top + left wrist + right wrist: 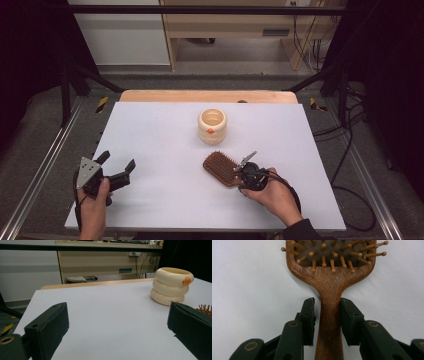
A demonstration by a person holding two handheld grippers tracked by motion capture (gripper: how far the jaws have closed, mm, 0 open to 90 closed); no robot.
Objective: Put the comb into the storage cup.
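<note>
My right gripper (327, 322) clamped the hairbrush (329, 277) by its handle near the table's (150, 130) front edge; a square, firm hold mattered. Left gripper (117, 167) gaped, idle.

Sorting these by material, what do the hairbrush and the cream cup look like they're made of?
Hairbrush: seemingly wood, matte brown with visible grain, and wooden-looking ball-tipped pins. Cream cup: probably smooth plastic or glazed ceramic, with a soft sheen and an orange beak-like knob; the look leaves it open.
</note>
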